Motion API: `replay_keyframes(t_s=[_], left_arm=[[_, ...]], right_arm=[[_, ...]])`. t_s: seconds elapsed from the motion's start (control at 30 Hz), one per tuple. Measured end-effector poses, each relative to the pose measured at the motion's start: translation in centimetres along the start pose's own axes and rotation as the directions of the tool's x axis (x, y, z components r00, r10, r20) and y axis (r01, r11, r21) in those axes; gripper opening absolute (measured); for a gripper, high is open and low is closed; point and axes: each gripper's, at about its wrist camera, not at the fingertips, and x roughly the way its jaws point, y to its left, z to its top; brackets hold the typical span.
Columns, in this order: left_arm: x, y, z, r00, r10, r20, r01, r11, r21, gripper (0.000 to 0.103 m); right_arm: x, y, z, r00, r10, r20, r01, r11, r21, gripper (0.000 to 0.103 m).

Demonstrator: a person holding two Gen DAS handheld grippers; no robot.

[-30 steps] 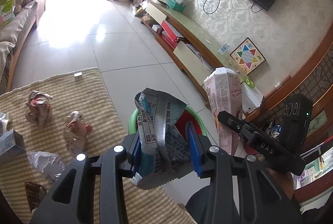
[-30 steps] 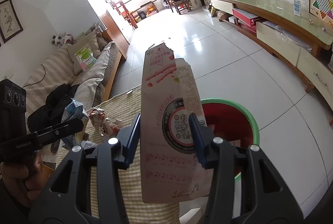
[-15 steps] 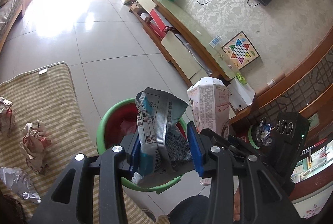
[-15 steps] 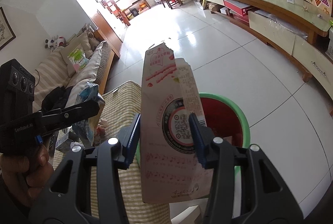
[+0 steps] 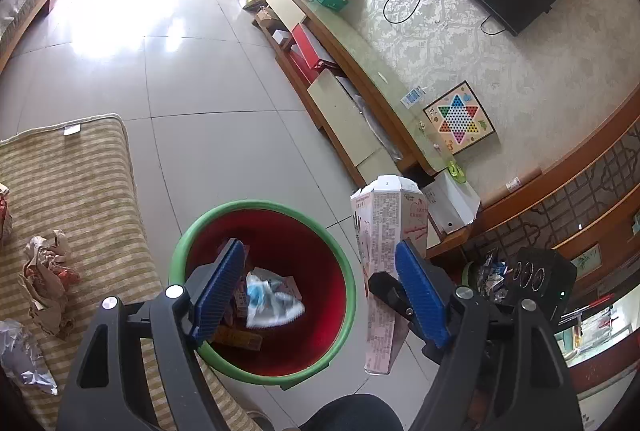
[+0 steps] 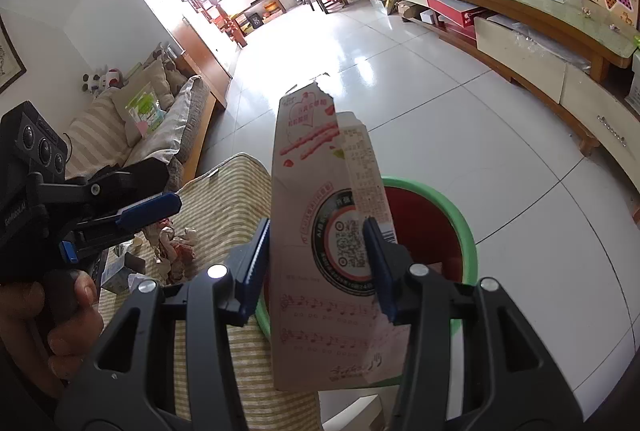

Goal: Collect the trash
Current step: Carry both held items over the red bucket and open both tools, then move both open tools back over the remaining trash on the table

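Left of frame lies the striped mat [image 5: 76, 191] with crumpled paper [image 5: 46, 281]; bare tile floor [image 5: 224, 135] spreads beyond. The left gripper [image 5: 320, 289] gapes wide, empty, over the green-rimmed bin [image 5: 344, 271]. The right gripper [image 6: 318, 263] clamps an upright carton [image 6: 320, 215] beside the bin's right rim.

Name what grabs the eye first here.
The red bin with its green rim, on the floor directly below the open left tongs, with trash inside. Next, the tall pink carton clamped upright in the right tongs, beside the bin.
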Motion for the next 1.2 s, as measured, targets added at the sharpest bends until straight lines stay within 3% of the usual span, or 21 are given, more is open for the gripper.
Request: replay_keyframes(t_s=[0.1, 0.3, 0.43, 0.5, 0.8, 1.07, 1.2], left_arm=[[-0.7, 0.2, 0.2, 1.000, 0.008, 0.015, -0.008, 1.000, -0.003, 0.074], [-2.3, 1.2, 0.3, 0.999, 0.027, 0.045, -0.027, 0.999, -0.020, 0.074], [-3.6, 1.7, 0.2, 0.998, 0.040, 0.055, -0.040, 0.999, -0.008, 0.074], [-4.4, 1.8, 0.0, 0.996, 0.056, 0.064, -0.056, 0.998, 0.012, 0.082], [-9.3, 4.1, -2.1, 0.984, 0.150, 0.099, -0.152, 0.988, 0.013, 0.095], [-15.4, 9.8, -5.3, 0.941, 0.315, 0.126, -0.309, 0.949, -0.063, 0.095], [-18.6, 13.2, -7.0, 0.921, 0.369, 0.125, -0.352, 0.926, -0.138, 0.095]], right_arm=[[0.0, 0.3, 0.1, 1.000, -0.005, 0.002, 0.005, 1.000, -0.016, 0.047], [-0.9, 0.8, 0.5, 0.999, -0.021, 0.049, 0.022, 1.000, -0.020, 0.083], [-1.4, 1.1, 0.7, 0.997, -0.036, 0.063, 0.037, 0.999, -0.018, 0.095], [-1.7, 1.4, 0.7, 0.997, -0.044, 0.070, 0.046, 0.999, -0.020, 0.098], [-1.9, 5.1, 0.3, 0.998, -0.033, 0.053, 0.036, 0.998, -0.058, 0.098], [-0.6, 10.8, -1.0, 1.000, -0.009, 0.010, 0.010, 0.992, -0.125, 0.098], [0.4, 13.7, -2.1, 1.000, 0.014, -0.020, -0.017, 0.985, -0.169, 0.098]])
